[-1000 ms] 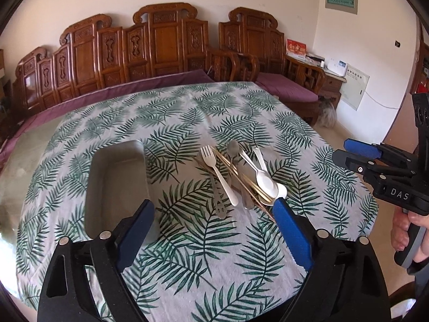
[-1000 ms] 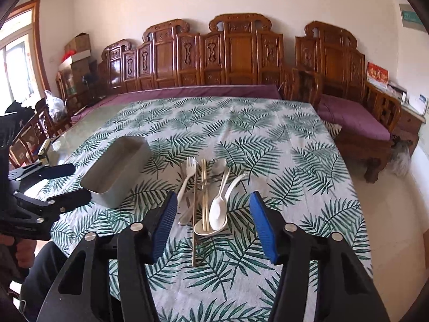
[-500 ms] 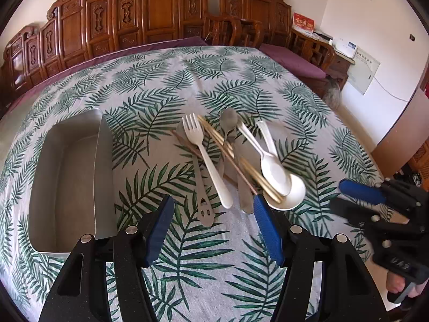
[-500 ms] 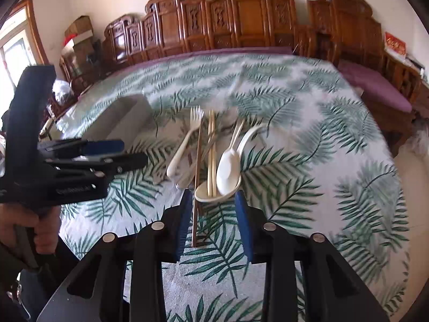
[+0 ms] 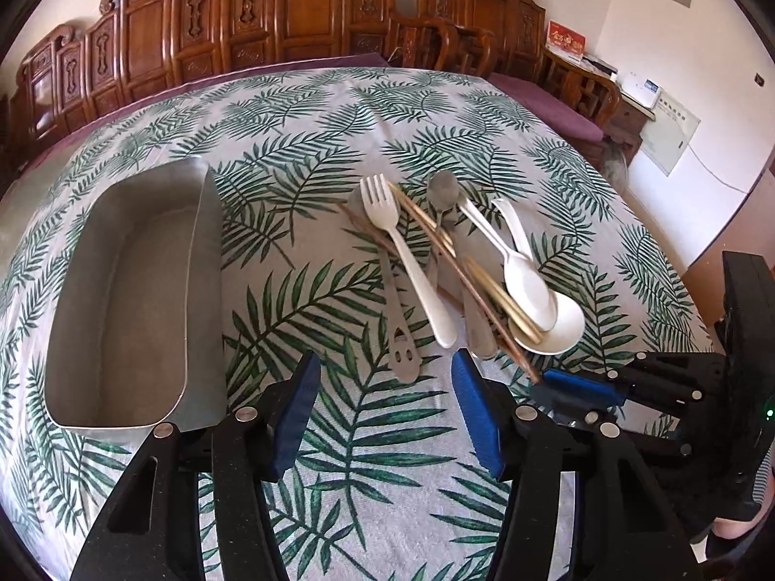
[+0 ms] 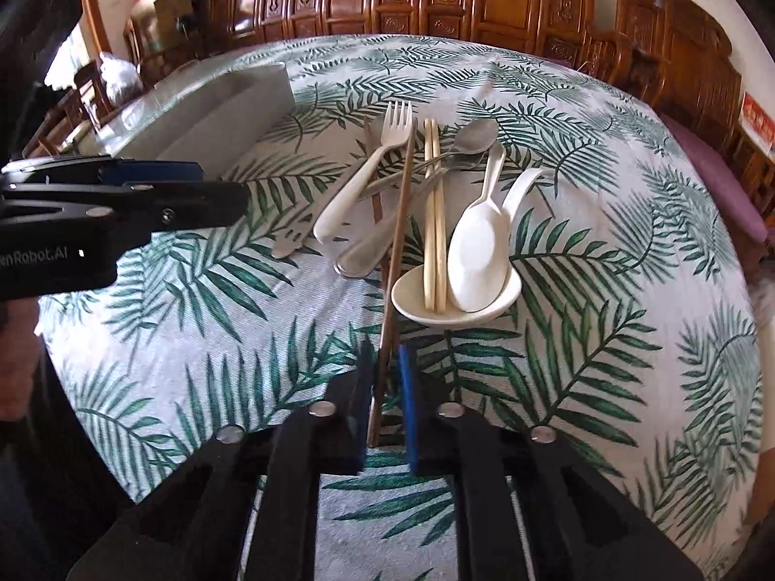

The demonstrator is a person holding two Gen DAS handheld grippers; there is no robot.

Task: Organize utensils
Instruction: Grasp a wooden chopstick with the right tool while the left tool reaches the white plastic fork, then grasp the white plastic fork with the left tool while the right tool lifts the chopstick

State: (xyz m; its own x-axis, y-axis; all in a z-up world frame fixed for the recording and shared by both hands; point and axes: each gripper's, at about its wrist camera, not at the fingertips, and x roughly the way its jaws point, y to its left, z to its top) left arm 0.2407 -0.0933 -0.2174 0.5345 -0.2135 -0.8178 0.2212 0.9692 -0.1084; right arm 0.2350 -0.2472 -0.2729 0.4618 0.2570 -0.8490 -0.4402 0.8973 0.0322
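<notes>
A pile of utensils lies on the leaf-print cloth: a white fork (image 5: 411, 261), a metal fork (image 5: 402, 363), a metal spoon (image 5: 443, 191), white spoons (image 5: 525, 281), pale chopsticks (image 5: 499, 290) and a brown chopstick (image 6: 399, 222). My right gripper (image 6: 384, 353) is shut on the near end of the brown chopstick, low at the pile's near edge. My left gripper (image 5: 385, 358) hovers just short of the metal fork's handle. Its jaws are closing and its pads press on nothing. The empty metal tray (image 5: 121, 290) stands to the left of the pile.
The round table (image 5: 339, 111) carries only the tray and the pile. Carved wooden benches (image 5: 290, 14) with purple cushions ring its far side. The tray also shows at the upper left in the right wrist view (image 6: 208, 111), behind the left gripper (image 6: 213, 189).
Both grippers have come down and closer to the pile. The right jaws have closed from wide apart onto the brown chopstick. The left jaws have narrowed.
</notes>
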